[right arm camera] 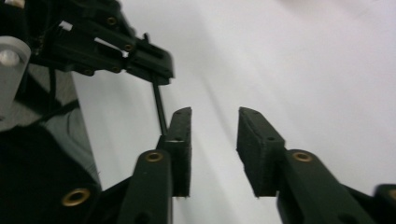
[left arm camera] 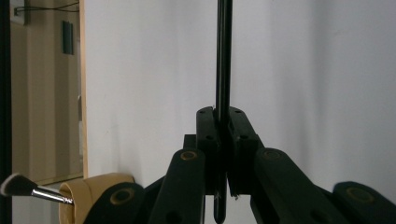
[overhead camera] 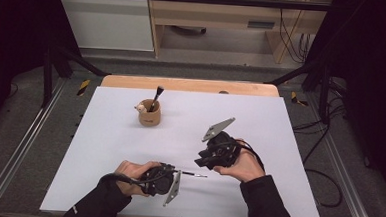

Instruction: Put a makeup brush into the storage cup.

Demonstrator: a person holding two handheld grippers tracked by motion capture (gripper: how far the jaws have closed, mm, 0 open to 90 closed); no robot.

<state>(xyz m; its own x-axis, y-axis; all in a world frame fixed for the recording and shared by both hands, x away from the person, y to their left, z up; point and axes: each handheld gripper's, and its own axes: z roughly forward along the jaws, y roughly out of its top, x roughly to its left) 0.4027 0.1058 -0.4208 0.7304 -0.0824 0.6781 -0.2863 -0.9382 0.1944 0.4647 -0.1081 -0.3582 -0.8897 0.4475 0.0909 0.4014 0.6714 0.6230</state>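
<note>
A thin black stick point(overhead camera: 193, 174), probably a slim brush or pen, is held level above the near part of the white table point(overhead camera: 260, 117) by the left gripper point(overhead camera: 173, 170), whose jaws are closed tight on it; in the left gripper view the stick point(left arm camera: 223, 60) is seen clamped between the two pads and running straight out past them. The right gripper point(overhead camera: 201, 161) is held just to the right of the stick's free end, and its jaws stand apart with nothing between them; in the right gripper view the stick point(right arm camera: 160, 109) is seen passing beside one pad point(right arm camera: 181, 140), not between the two. A tan wooden holder point(overhead camera: 149, 115) is placed well apart from both hands, toward the far left of the table, and one brush with a dark handle point(overhead camera: 156, 97) is already stood in it, bristles up. The work is judged to be about halfway: one tool is stowed, and the second is lifted and rests with the left gripper alone. What is left, by this reading, is for the stick to be carried across to the holder and dropped in upright beside the brush, then released.
</note>
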